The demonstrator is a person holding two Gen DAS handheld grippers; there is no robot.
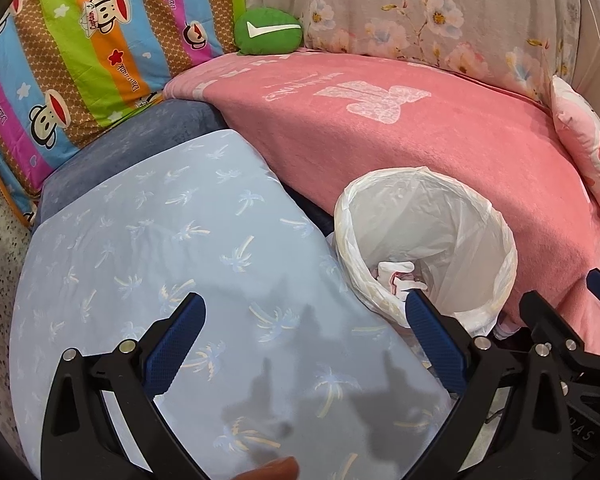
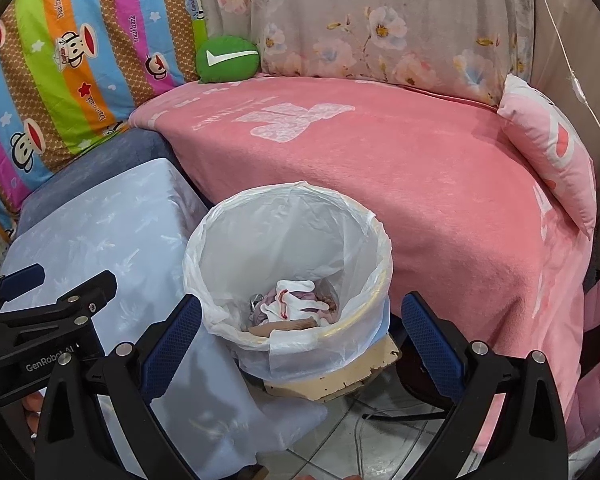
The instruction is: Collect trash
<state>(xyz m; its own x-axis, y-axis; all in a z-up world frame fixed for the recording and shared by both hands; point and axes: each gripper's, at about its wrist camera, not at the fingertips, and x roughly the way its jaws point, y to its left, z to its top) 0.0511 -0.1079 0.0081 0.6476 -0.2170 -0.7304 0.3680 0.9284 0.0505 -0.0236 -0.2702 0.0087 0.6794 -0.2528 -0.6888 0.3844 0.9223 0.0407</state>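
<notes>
beside the pink blanket [image 2: 380, 184], lined bin [image 2: 288, 264] with trash [image 2: 292, 304]; both tools [image 1: 304, 320] [image 2: 300, 316] spread apart, empty.

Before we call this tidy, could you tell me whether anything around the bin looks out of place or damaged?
One thing: the bin stands on a pale board whose front edge is chipped and ragged, instead of on the floor. Its liner hangs loose over the rim. Both grippers are open and empty.

L tongs [image 1: 306, 328] & R tongs [image 2: 300, 330] both spread wide, empty, side by side.
</notes>
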